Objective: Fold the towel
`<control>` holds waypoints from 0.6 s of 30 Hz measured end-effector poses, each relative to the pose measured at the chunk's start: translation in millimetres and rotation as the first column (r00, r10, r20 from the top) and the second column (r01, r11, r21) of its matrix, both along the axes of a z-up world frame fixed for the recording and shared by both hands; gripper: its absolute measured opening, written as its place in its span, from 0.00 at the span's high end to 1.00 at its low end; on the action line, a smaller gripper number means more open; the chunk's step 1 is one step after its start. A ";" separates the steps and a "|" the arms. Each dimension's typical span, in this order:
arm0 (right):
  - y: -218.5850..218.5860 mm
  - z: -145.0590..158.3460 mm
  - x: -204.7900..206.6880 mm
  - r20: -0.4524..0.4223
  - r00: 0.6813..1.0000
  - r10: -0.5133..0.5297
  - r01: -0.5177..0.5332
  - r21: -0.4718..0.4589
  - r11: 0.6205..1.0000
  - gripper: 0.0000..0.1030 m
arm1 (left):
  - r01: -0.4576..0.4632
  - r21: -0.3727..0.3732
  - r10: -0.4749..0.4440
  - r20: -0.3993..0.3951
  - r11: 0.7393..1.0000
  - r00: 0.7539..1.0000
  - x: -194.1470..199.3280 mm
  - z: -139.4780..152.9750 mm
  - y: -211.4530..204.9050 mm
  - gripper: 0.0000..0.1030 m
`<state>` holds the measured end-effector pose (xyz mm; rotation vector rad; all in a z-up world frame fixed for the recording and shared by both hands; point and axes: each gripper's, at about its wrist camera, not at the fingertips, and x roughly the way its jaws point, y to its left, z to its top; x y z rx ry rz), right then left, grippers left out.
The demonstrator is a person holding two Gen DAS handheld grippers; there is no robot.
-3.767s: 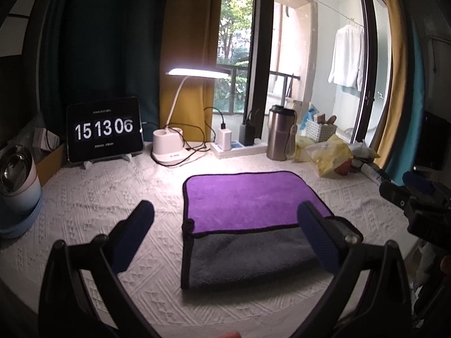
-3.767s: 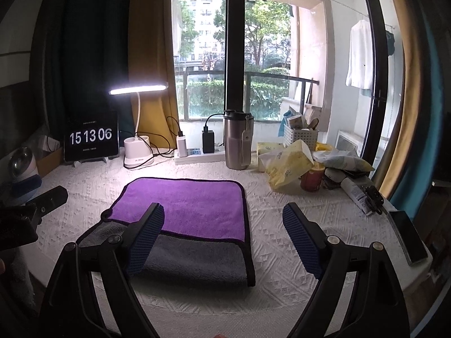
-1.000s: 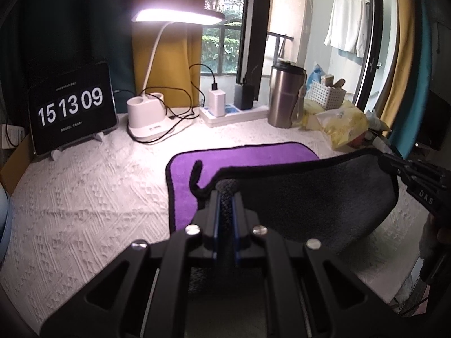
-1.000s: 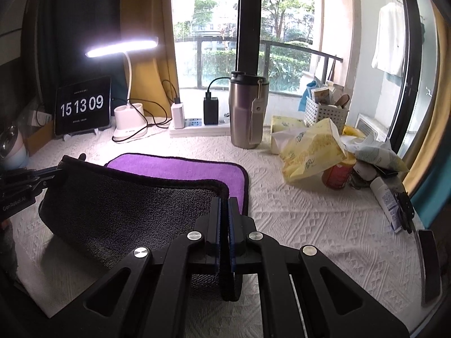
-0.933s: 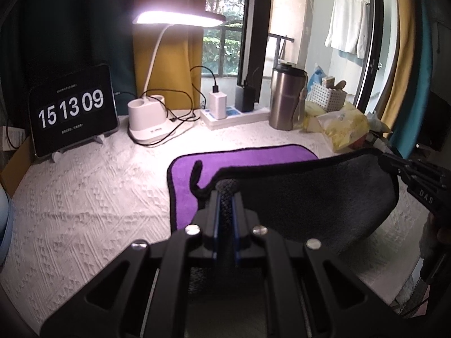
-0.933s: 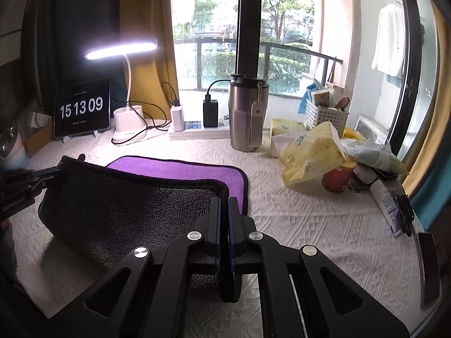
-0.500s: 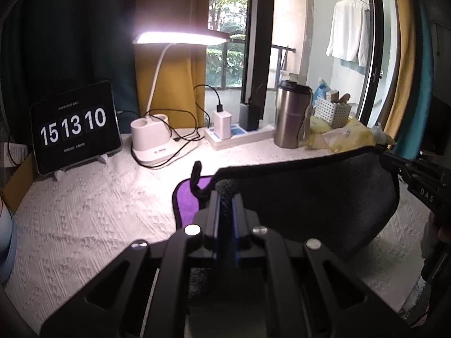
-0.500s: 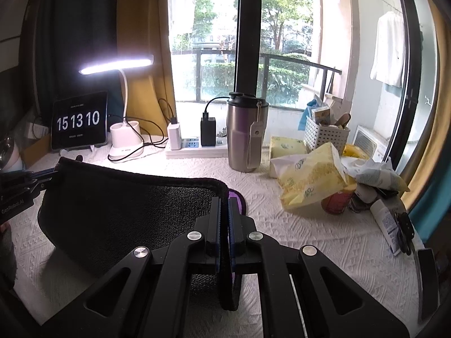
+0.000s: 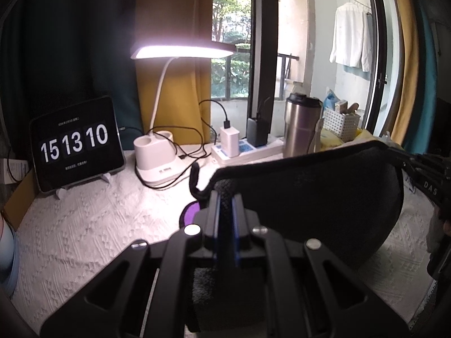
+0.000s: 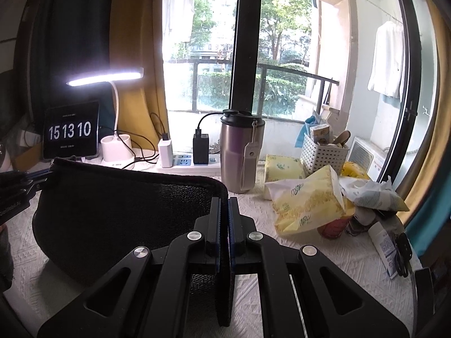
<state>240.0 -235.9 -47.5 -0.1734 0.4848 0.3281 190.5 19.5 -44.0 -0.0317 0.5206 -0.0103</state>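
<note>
The towel [image 9: 318,197] is purple on one face and dark grey on the other. Its near edge is lifted above the table and hangs as a dark grey sheet between both grippers. My left gripper [image 9: 225,194] is shut on the towel's left corner. My right gripper [image 10: 223,200] is shut on the right corner of the towel [image 10: 121,211]. Only a small purple patch [image 9: 190,214] shows on the table in the left wrist view. The raised sheet hides the rest. The right gripper also shows at the right edge of the left wrist view [image 9: 417,160].
A white textured cloth covers the table [image 9: 84,225]. At the back stand a clock tablet [image 9: 74,143], a lit desk lamp [image 9: 157,157], a power strip [image 10: 186,163] and a steel tumbler [image 10: 241,152]. Yellow bags [image 10: 307,200], a white basket [image 10: 324,152] and small items crowd the right side.
Both grippers closed on the towel's near corners and lifted the edge. Over the last second the grey sheet rose higher and moved towards the back, covering almost all of the purple face.
</note>
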 end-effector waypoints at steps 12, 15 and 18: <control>8.4 -2.9 26.5 0.013 1.000 -0.008 0.008 -0.011 1.000 0.95 | -0.012 0.017 0.011 0.021 1.000 1.000 24.3 -1.5 1.6 0.93; 9.6 -4.3 32.0 0.012 1.000 -0.009 0.009 -0.014 1.000 0.95 | -0.015 0.027 0.014 0.025 1.000 1.000 30.6 -4.3 1.6 0.93; 11.7 -7.0 39.0 0.013 1.000 -0.009 0.010 -0.018 1.000 0.95 | -0.019 0.033 0.019 0.025 0.999 1.000 35.7 -7.6 1.7 0.93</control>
